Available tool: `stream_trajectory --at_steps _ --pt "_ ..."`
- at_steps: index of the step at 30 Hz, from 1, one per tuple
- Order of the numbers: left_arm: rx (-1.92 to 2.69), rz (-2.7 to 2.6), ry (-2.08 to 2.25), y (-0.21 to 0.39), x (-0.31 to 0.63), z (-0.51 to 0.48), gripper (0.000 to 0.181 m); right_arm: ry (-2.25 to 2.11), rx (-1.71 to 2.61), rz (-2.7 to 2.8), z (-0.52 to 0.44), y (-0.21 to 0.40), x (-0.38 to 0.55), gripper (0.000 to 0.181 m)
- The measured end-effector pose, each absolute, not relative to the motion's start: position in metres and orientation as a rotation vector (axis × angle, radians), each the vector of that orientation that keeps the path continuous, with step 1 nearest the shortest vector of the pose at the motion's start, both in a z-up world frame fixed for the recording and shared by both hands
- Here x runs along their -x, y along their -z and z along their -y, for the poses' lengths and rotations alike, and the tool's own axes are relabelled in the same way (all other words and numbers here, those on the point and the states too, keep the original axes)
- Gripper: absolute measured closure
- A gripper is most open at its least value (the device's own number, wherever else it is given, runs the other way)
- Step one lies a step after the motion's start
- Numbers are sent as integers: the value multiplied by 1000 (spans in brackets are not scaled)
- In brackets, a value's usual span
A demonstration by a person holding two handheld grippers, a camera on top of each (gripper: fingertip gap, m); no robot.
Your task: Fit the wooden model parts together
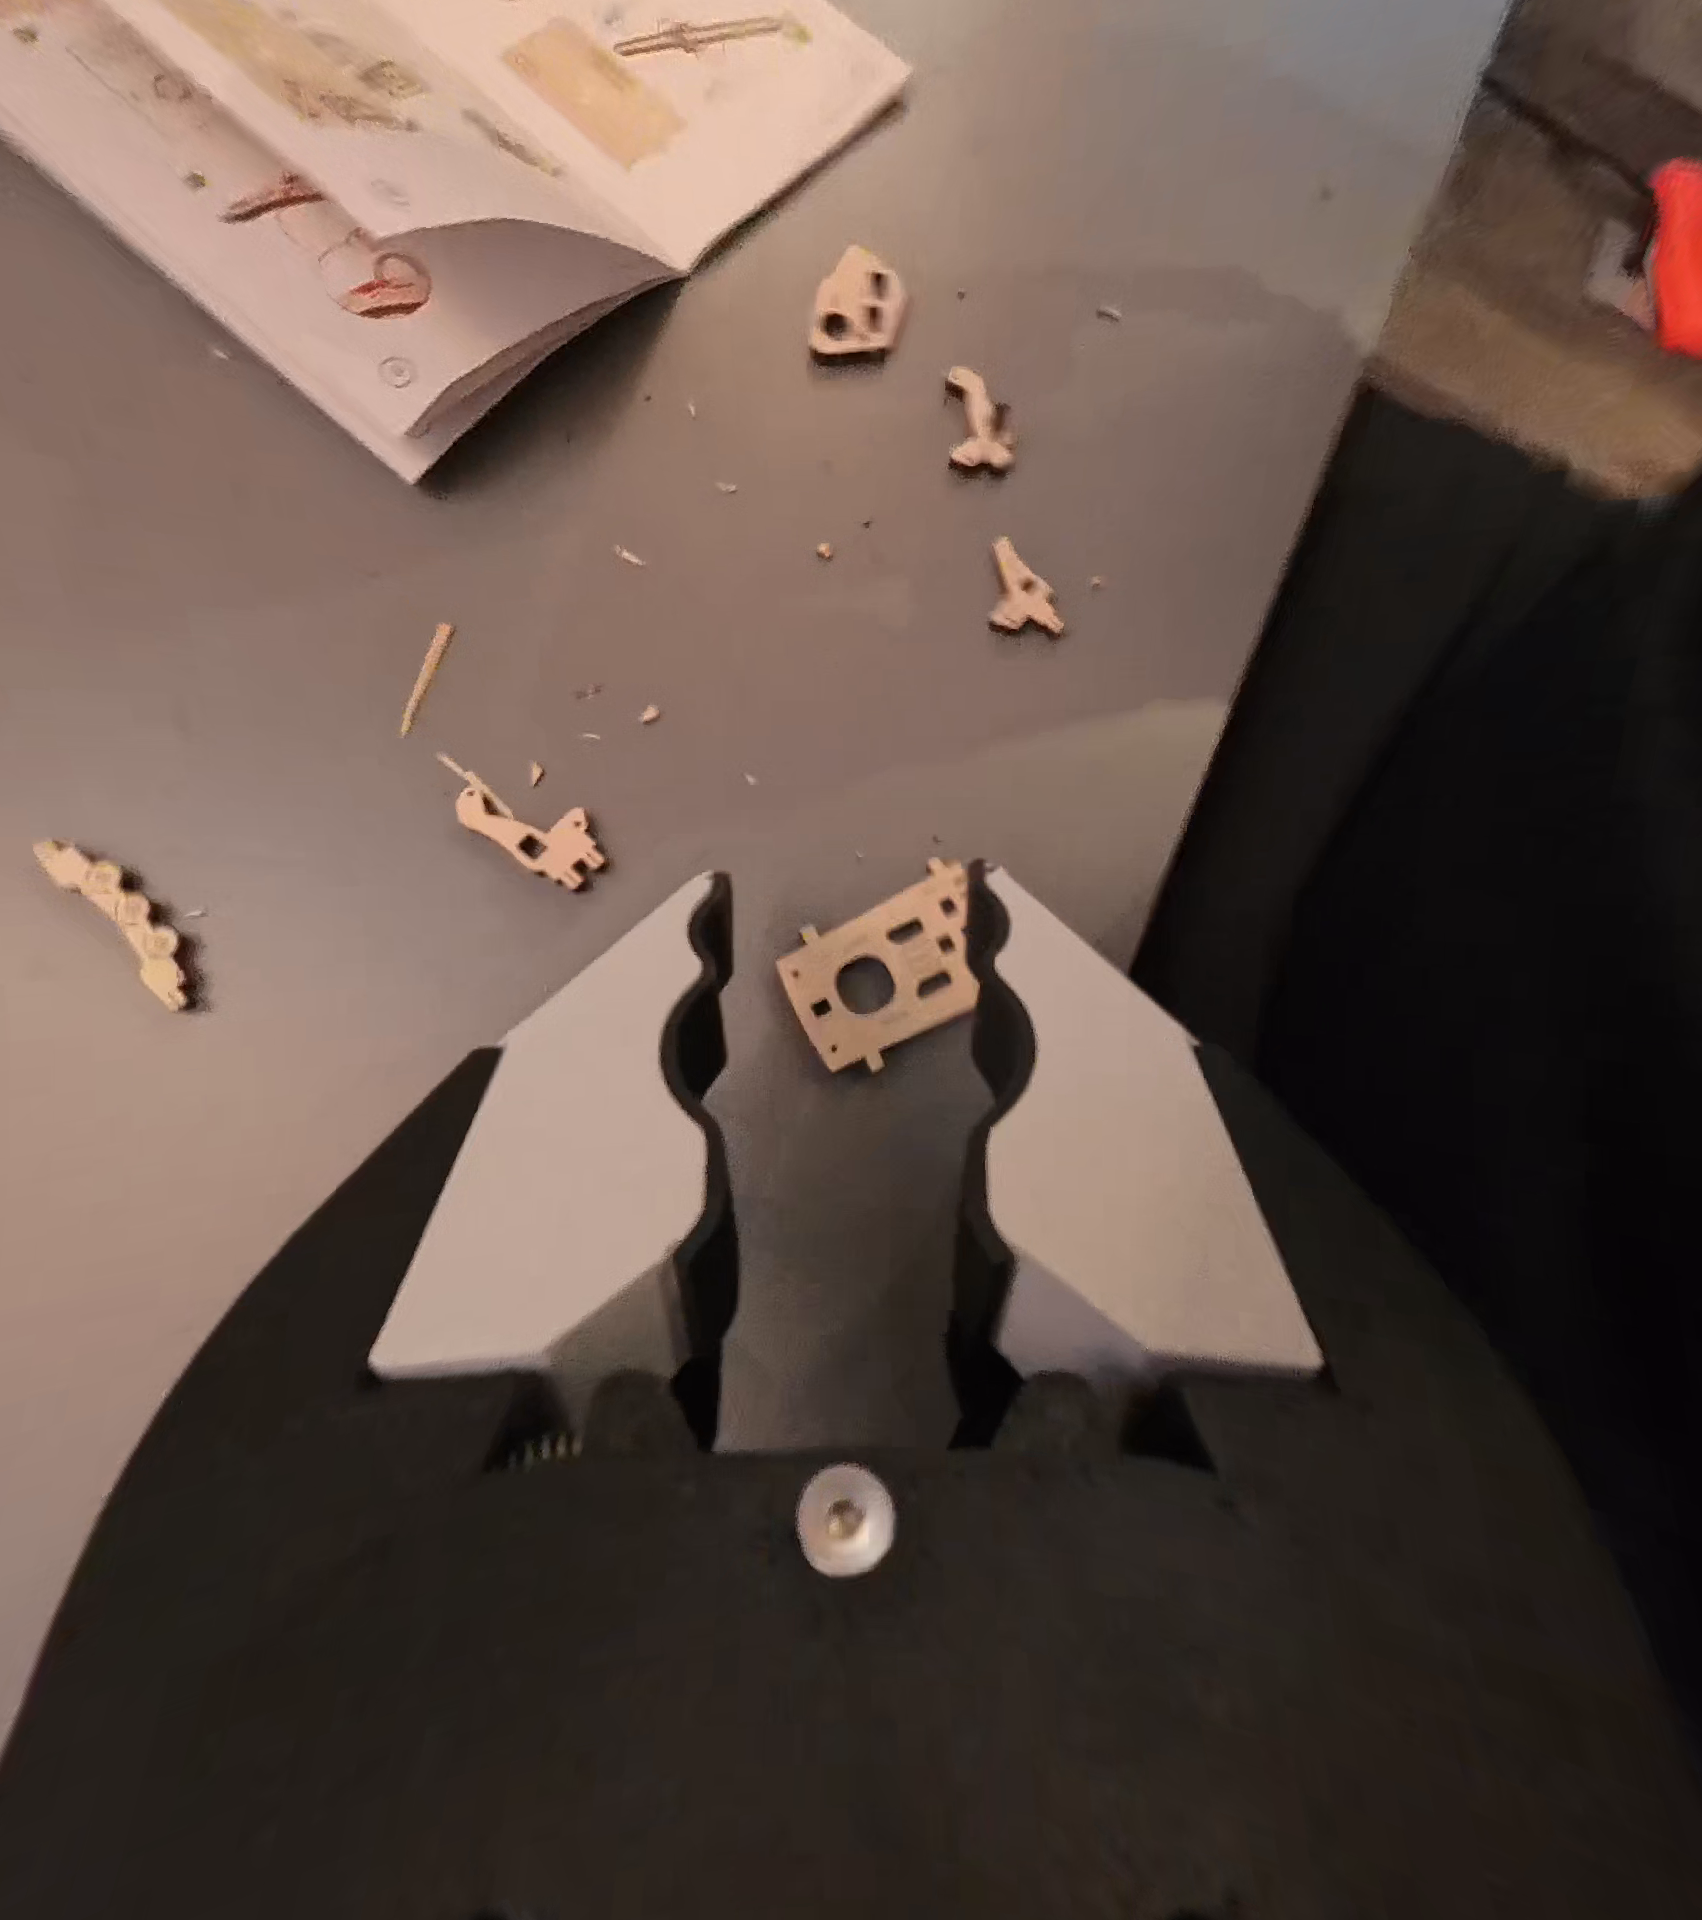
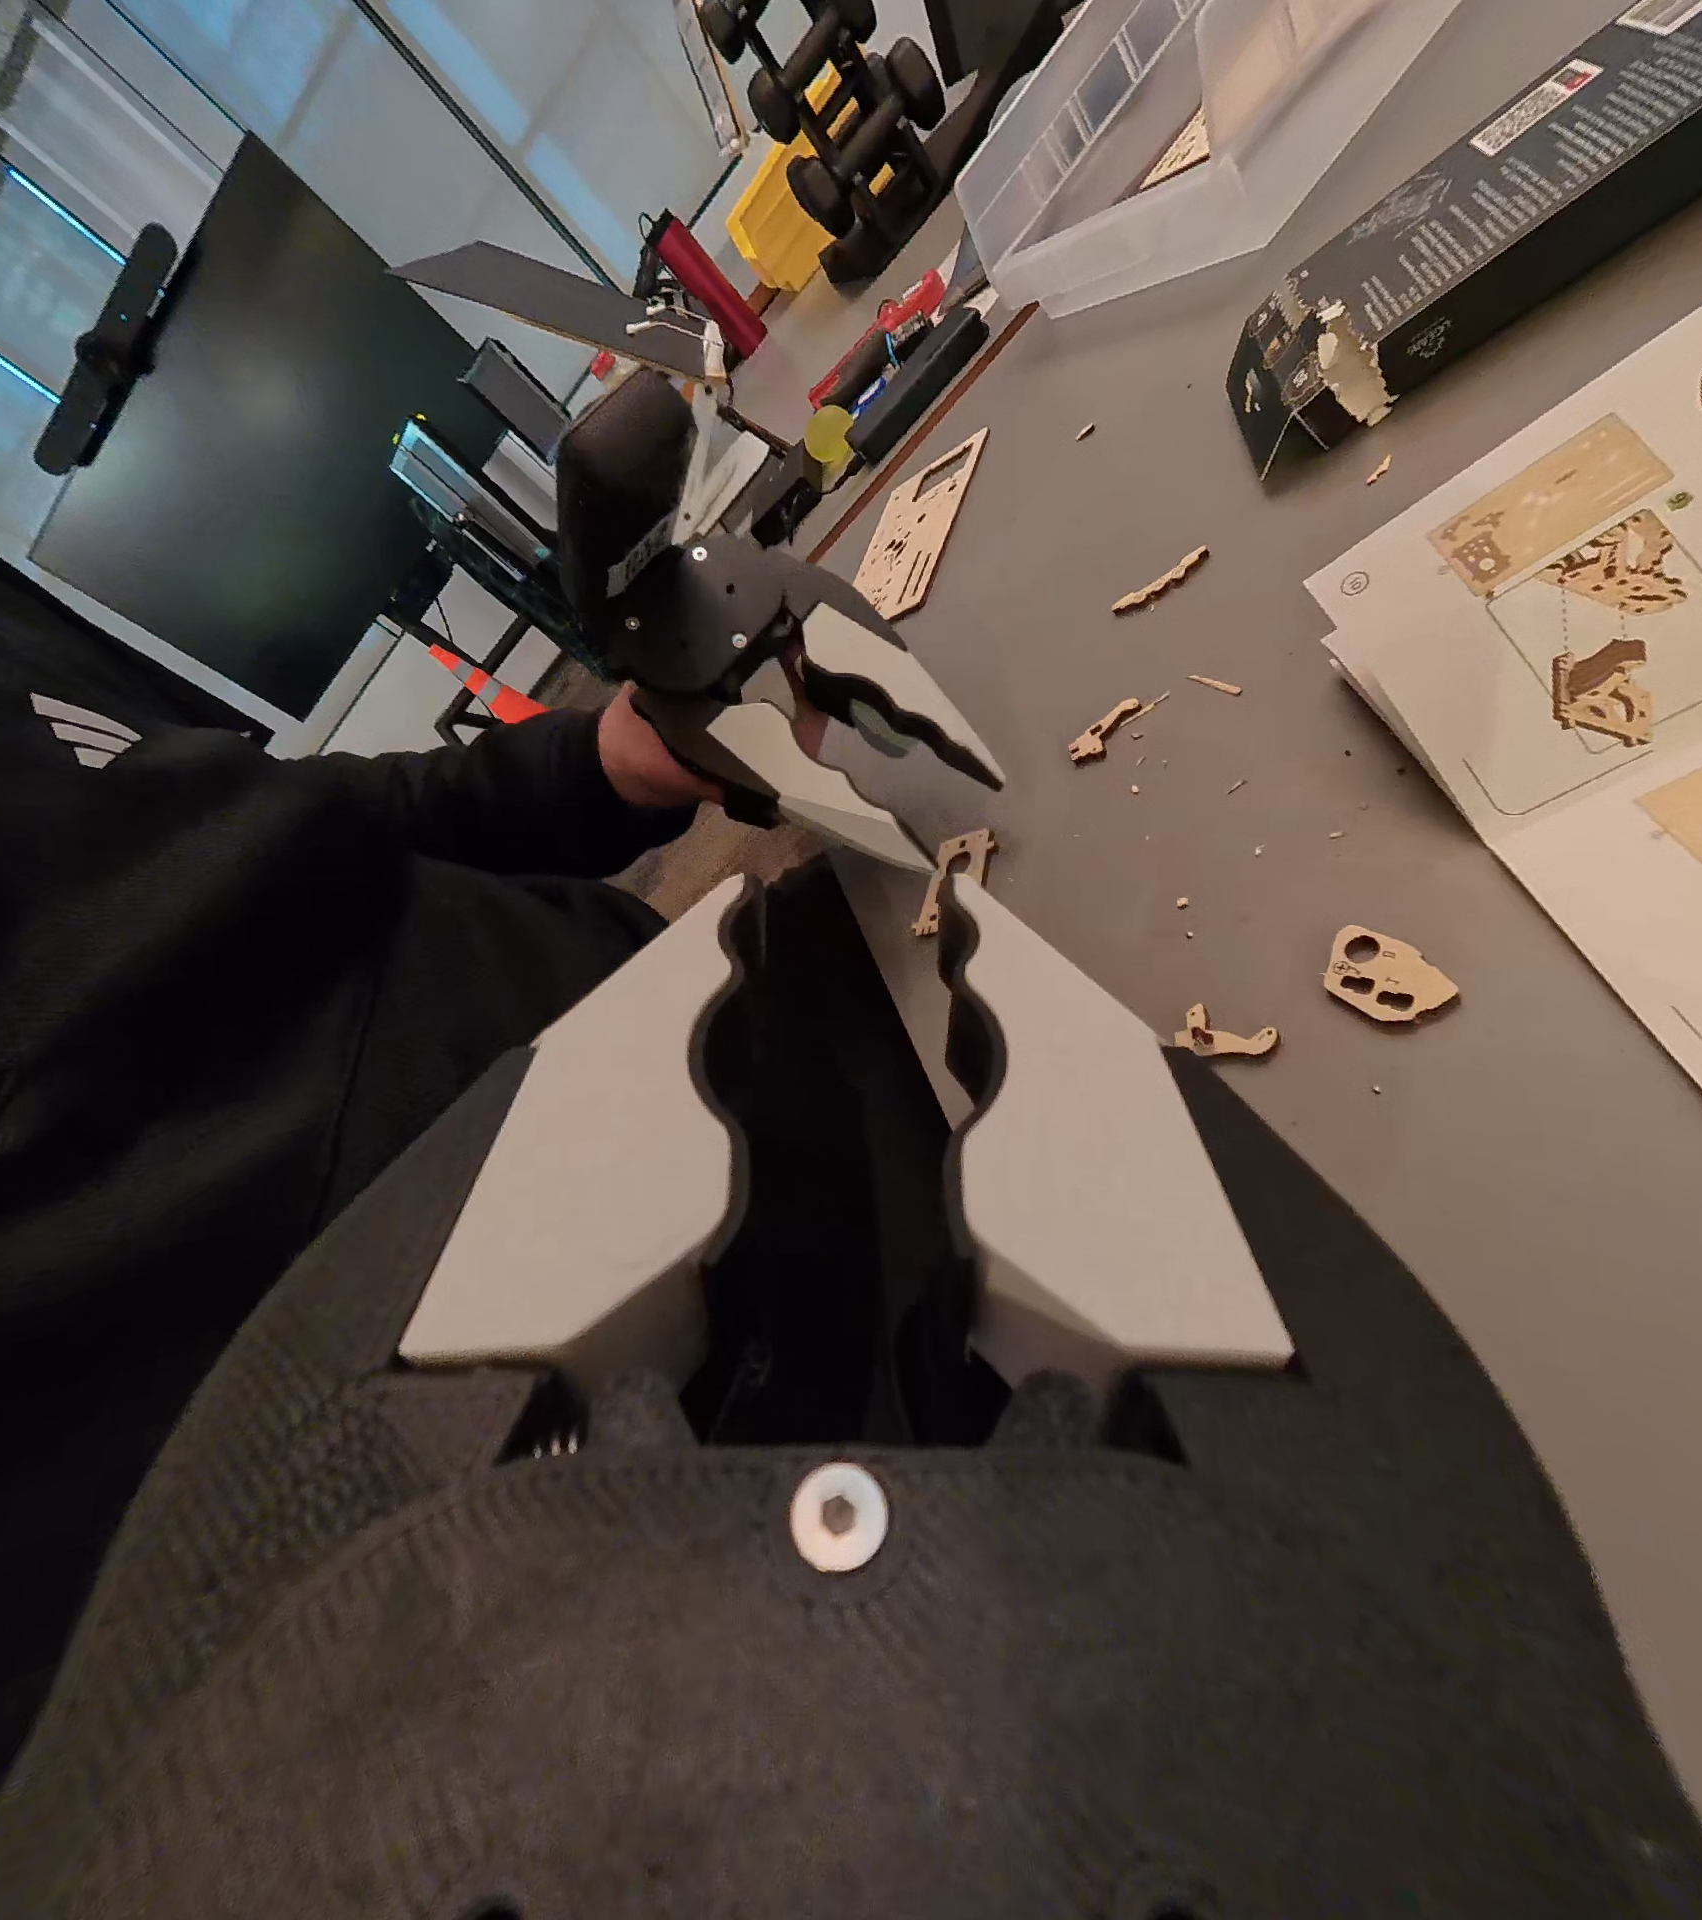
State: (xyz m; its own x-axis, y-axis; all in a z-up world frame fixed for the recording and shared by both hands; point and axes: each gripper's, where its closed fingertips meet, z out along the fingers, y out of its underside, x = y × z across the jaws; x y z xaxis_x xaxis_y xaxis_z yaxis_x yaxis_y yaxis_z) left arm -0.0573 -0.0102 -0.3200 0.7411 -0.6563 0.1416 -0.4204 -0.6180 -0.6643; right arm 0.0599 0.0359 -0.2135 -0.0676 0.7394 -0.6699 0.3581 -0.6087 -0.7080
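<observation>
A flat wooden plate (image 1: 878,977) with a round hole and several slots lies on the grey table (image 1: 203,644) near its edge. My left gripper (image 1: 847,883) is open and straddles the plate, whose far corner is hidden behind the right fingertip (image 1: 982,904). My right gripper (image 2: 847,894) is open and empty at the table edge, its right fingertip (image 2: 961,914) close beside the same plate (image 2: 956,868). The left gripper (image 2: 961,821) also shows there, tips down over the plate. Loose parts lie around: a rounded piece with holes (image 1: 857,307), two small levers (image 1: 982,431) and a curved toothed strip (image 1: 120,920).
An open instruction booklet (image 1: 359,156) lies at the back, also in the right wrist view (image 2: 1605,727). A black box (image 2: 1512,239), clear plastic bins (image 2: 1138,156) and a wooden part sheet (image 2: 920,540) sit farther off. Wood splinters litter the table. A person's black sleeve (image 2: 473,800) is on the left. Across from one pair of fingers to the other is roughly 15 cm.
</observation>
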Motion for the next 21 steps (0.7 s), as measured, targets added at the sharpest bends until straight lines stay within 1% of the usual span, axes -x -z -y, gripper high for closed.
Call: stream_trajectory --at_steps 1,3,6,7,9,13,19,21 --pt "2309 -888 482 319 59 14 138 -1732 1895 1174 -37 212 -61 151" --pt "2322 -1035 432 328 64 20 132 -1747 1889 1164 -38 211 -62 151" --pt "2309 -1256 356 348 65 28 133 -1775 1884 1151 -37 210 -63 151" --pt "2282 -1257 369 348 61 26 140 -1778 1884 1149 -37 210 -63 151" --pt "2271 -1241 371 347 56 22 143 -1776 1881 1147 -38 209 -63 151" --pt "2296 -1114 348 347 45 13 145 -1775 1884 1139 -39 210 -63 151" --pt "2398 -680 256 346 34 -9 146 -1769 1903 1138 -41 216 -63 151" --pt "2407 -623 274 346 26 -12 146 -1750 1913 1139 -43 219 -64 151"
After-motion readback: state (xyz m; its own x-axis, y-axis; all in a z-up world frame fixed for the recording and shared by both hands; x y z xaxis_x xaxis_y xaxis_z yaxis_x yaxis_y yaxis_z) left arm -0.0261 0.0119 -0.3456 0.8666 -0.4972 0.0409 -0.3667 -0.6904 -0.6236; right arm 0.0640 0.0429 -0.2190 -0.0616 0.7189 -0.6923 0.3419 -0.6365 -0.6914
